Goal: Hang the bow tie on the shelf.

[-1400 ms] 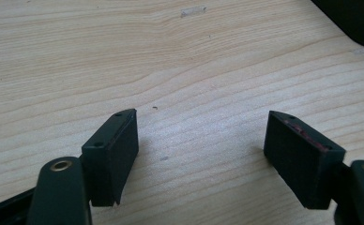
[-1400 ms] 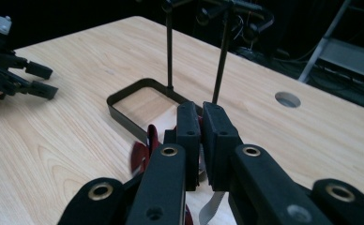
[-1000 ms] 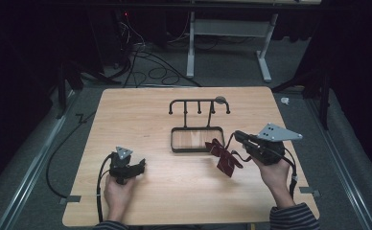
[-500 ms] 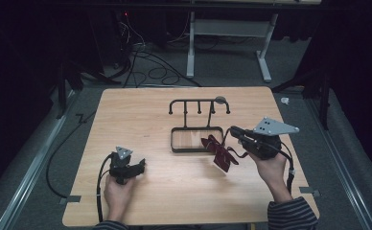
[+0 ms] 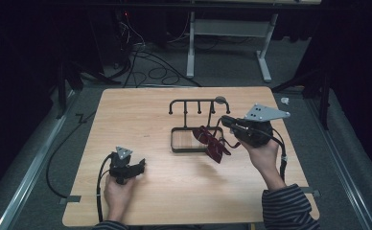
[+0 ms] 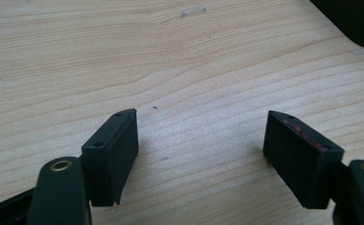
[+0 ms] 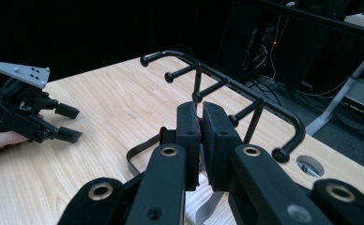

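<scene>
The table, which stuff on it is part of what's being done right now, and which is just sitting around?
In use:
- dark red glasses, clamped in the right gripper
- black metal hook rack, right beside them

Lying about:
- left gripper, open with nothing between its jaws, resting on the table
- cables on the floor beyond the table

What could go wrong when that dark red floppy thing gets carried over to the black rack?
The right gripper pinches only a thin edge of the dark red thing, so it might slip out. Most of it dangles loose and could snag on the rack's knobbed pegs or its base frame. The left gripper rests open on the table, too far off to catch it.
</scene>
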A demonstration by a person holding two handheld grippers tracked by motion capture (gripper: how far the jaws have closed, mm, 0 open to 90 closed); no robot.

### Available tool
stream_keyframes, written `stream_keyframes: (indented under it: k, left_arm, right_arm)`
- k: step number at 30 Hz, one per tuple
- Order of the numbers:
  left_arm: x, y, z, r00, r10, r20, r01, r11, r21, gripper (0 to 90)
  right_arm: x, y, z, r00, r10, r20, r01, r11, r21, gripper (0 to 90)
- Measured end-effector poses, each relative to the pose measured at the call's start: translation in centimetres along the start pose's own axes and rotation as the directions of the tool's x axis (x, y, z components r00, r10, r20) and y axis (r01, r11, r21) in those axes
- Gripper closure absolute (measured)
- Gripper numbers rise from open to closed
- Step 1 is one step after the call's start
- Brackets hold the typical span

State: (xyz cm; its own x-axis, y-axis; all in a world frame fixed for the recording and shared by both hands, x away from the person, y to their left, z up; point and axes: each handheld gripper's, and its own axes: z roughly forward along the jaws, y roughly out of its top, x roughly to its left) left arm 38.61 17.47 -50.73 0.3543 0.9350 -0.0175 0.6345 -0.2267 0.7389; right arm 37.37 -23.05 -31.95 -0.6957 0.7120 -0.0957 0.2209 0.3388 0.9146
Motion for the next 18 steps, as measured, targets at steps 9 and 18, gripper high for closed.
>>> stream_keyframes:
  k: [9,18]
  left_arm:
    - [0.0,0.0,0.0,1.0,-0.007,0.004,0.007,1.0,-0.004,27.0]
    - [0.1,0.0,0.0,1.0,-0.008,0.006,0.008,1.0,-0.002,27.0]
  right_arm:
    - [-0.8,1.0,1.8,0.9999,0.013,0.0,-0.013,1.0,0.013,87.3]
    - [-1.7,1.8,3.3,0.9994,0.034,0.0,-0.034,0.999,0.021,87.3]
